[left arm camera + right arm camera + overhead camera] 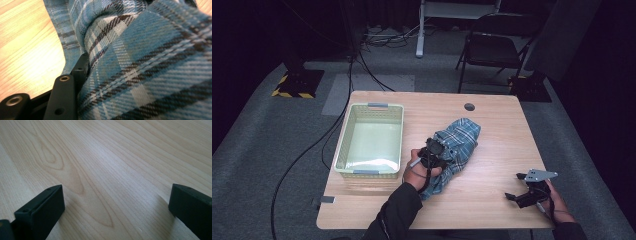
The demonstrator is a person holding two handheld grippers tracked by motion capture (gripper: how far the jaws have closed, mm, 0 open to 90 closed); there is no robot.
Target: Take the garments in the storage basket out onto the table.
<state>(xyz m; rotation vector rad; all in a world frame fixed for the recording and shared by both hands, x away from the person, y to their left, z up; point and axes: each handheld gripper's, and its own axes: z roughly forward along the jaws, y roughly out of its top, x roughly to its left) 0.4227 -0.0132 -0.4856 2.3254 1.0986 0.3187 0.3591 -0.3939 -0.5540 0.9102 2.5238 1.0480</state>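
Observation:
A blue plaid cloth (459, 142) lies bunched in the middle of the wooden table (492, 210). My left gripper (434, 150) sits on its near left part, held by a hand in a dark sleeve. In the left gripper view the cloth (150, 62) presses against the one black finger (63, 100) that shows and covers the other, so the jaws grip a fold of it. My right gripper (515, 186) rests low at the table's near right corner. Its jaws stand wide apart (116, 202) over bare wood (112, 157), with nothing between them.
A pale green plastic basket (371, 106) with nothing in it stands on the table's left side, close beside the cloth. A round cable hole (469, 107) sits near the far edge. A folding chair (492, 45) stands beyond the table.

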